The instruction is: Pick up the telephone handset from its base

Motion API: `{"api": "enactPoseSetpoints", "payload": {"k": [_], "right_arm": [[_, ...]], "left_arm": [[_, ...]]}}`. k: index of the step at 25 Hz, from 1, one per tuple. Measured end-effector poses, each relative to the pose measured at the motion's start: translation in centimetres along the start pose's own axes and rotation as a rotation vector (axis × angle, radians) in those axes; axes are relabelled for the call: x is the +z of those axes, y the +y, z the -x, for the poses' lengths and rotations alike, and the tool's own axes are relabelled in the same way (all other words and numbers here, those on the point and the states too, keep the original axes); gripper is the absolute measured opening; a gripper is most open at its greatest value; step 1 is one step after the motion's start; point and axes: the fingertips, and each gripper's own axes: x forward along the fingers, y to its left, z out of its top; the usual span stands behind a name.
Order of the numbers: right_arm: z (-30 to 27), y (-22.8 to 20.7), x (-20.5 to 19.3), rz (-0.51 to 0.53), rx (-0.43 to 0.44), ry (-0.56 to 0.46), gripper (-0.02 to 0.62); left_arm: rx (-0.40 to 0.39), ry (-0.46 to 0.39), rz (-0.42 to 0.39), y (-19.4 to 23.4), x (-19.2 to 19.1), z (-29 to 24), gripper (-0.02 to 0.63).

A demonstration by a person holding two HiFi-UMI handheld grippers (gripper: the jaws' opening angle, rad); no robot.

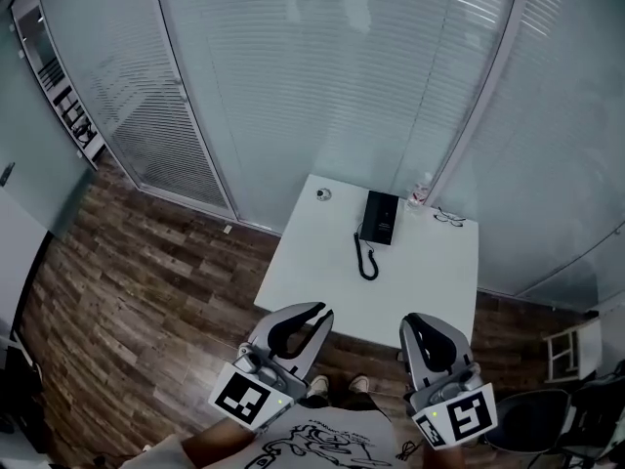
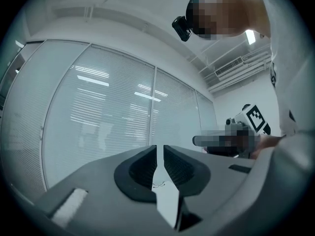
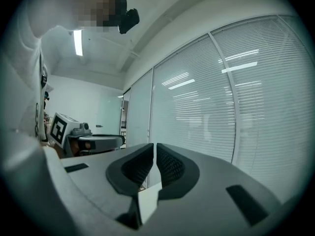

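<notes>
You had left gripper (image 1: pixel 320 311) and right gripper (image 1: pixel 411 319) pinched shut, empty. Telephone (image 1: pixel 379 217) sat well ahead, between them; handset too small to tell from base.

No readable text, brand or number in any view.

We logged only coded black-and-white squares: the left marker (image 1: pixel 242 399) on the cube of the left gripper (image 1: pixel 314 313) and the right marker (image 1: pixel 469 414) on the cube of the right gripper (image 1: pixel 418 320). Both were blocky patterns with no letters or digits. The shirt (image 1: pixel 312 447) carried a black line drawing, and we could read no words in it. The telephone (image 1: pixel 379 218) on the white table (image 1: pixel 430 272) was too small for us to make out any label or key numbers.
</notes>
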Motion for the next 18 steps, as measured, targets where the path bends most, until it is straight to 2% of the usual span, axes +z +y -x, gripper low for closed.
{"api": "enactPoseSetpoints", "payload": {"k": [8,18], "right_arm": [[-1.9,-2.6,-0.6,-0.008,-0.019,0.013,0.017],[-3.0,-10.8,-1.8,-0.029,-0.041,-0.005,0.017]], "left_arm": [[-0.034,-0.01,0.02,0.8,0.0,-3.8,0.041],[-0.065,0.009,0.015,0.1,-1.5,-12.4,0.041]]}}
